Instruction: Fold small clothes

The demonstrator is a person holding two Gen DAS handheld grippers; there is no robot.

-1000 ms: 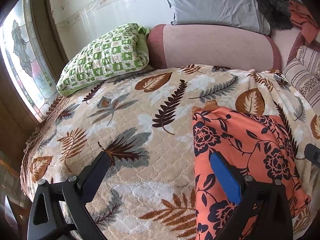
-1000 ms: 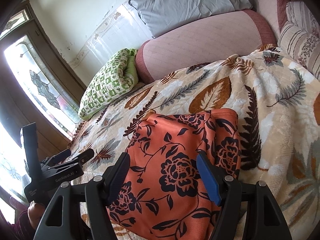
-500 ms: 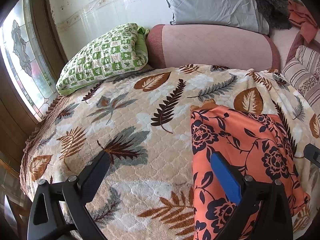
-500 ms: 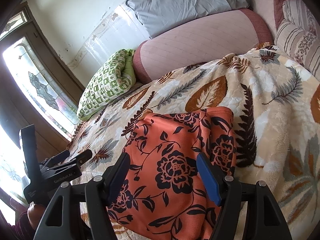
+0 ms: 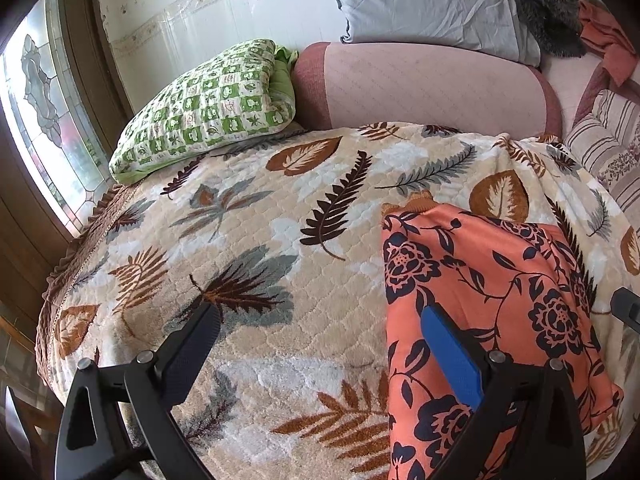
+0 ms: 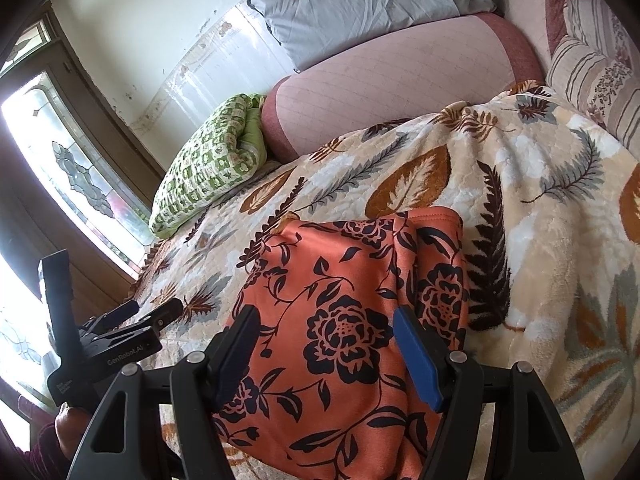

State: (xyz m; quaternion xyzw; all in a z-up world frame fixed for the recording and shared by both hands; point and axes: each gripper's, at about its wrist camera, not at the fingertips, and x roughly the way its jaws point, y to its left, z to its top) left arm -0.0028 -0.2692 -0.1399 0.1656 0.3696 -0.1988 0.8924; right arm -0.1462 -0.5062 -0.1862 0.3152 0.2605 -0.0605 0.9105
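Right tongs (image 6: 324, 352) spread wide over the folded orange garment (image 6: 344, 320), gripping nothing. Left tongs (image 5: 320, 344) gape too, one finger above the bedspread (image 5: 256, 272), the blue one over the garment's left edge. The garment lies flat on the bed. Beyond, a green pillow (image 5: 208, 108) and pink bolster (image 5: 424, 88).

The orange floral garment (image 6: 344, 320) was smooth cloth with a slight sheen. The leaf-print blanket (image 5: 256, 240) under it looked plush, quilted and matt. The green checked pillow (image 5: 208, 108) was quilted cloth. The wall tiles (image 5: 240, 12) were glossy. The window frame (image 6: 116, 120) looked like dark wood.
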